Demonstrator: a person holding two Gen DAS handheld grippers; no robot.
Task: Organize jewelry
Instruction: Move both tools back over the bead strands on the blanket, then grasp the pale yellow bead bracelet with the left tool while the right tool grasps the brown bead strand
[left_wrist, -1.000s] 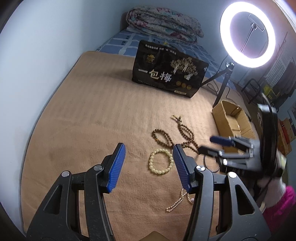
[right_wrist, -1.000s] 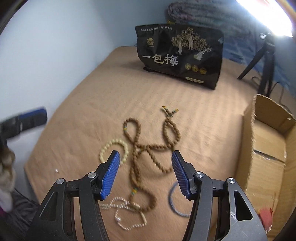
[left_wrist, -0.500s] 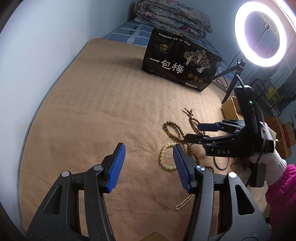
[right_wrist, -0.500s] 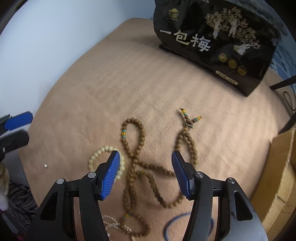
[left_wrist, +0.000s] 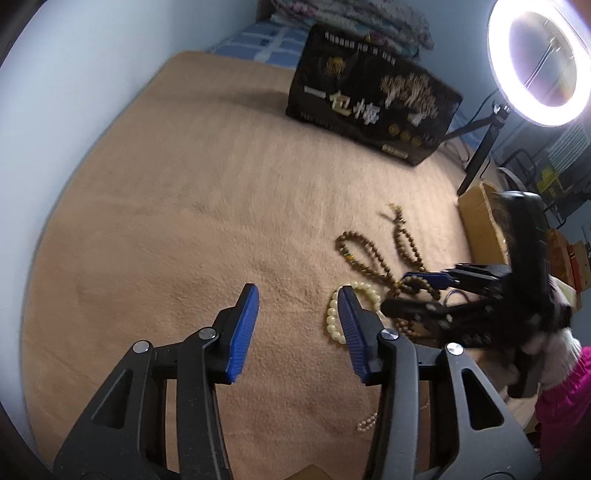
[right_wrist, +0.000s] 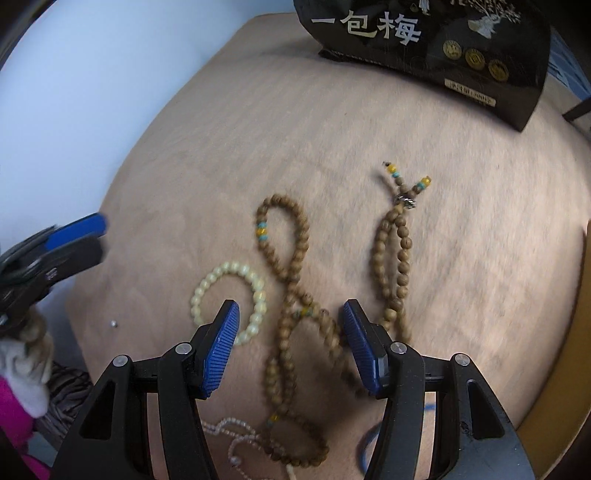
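Note:
A long brown wooden bead necklace (right_wrist: 295, 273) lies in loops on the tan blanket (right_wrist: 332, 122); it also shows in the left wrist view (left_wrist: 364, 256). A cream bead bracelet (right_wrist: 229, 295) lies to its left, also seen in the left wrist view (left_wrist: 334, 314). A thin pearl string (right_wrist: 229, 441) and a blue ring (right_wrist: 367, 445) lie nearer. My right gripper (right_wrist: 290, 325) is open, low over the necklace's middle loops. It appears in the left wrist view (left_wrist: 402, 291). My left gripper (left_wrist: 297, 306) is open and empty, left of the bracelet.
A black printed bag (left_wrist: 373, 107) stands at the far side of the blanket. A ring light (left_wrist: 539, 62) on a tripod and a cardboard box (left_wrist: 480, 221) stand to the right. A wall (left_wrist: 74, 92) borders the left.
My right gripper has moved forward and down over the brown necklace. The left gripper has shifted slightly, bringing the bracelet closer to its right finger.

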